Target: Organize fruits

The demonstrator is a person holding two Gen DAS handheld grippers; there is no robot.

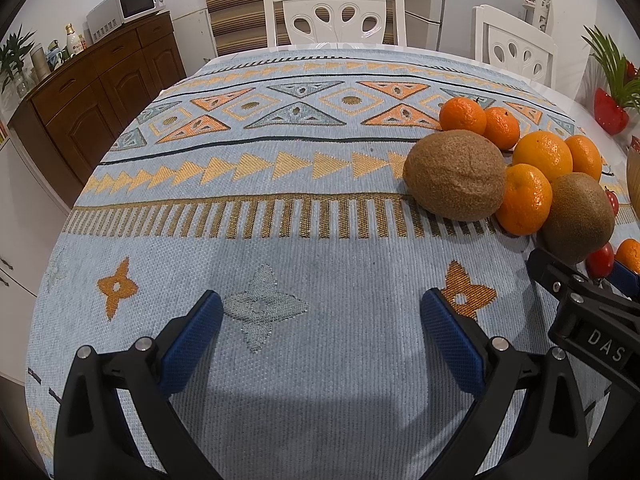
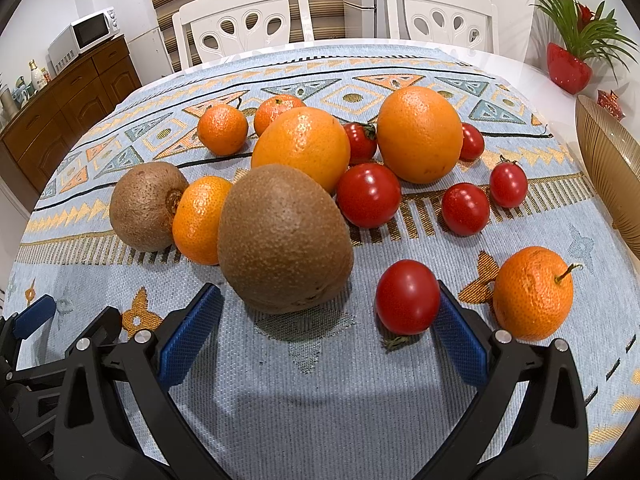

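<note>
Both wrist views face across the tablecloth (image 1: 320, 216), sharing fruit.

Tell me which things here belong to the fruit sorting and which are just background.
Job: kiwis, oranges, mandarins, cherry tomatoes, golden bowl, right gripper, left gripper.
Background: microwave, potted plant, chairs, sideboard.

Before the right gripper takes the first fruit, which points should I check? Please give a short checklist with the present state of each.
1. Right gripper open: ok.
2. Left gripper open, nothing between its fingers: ok.
3. Near kiwi lies centred ahead of the right gripper: ok.
4. Near tomato clear of the right finger: not ok, it looks touching.
5. Bowl within view at the right edge: ok.
6. Bowl contents: cannot tell.
</note>
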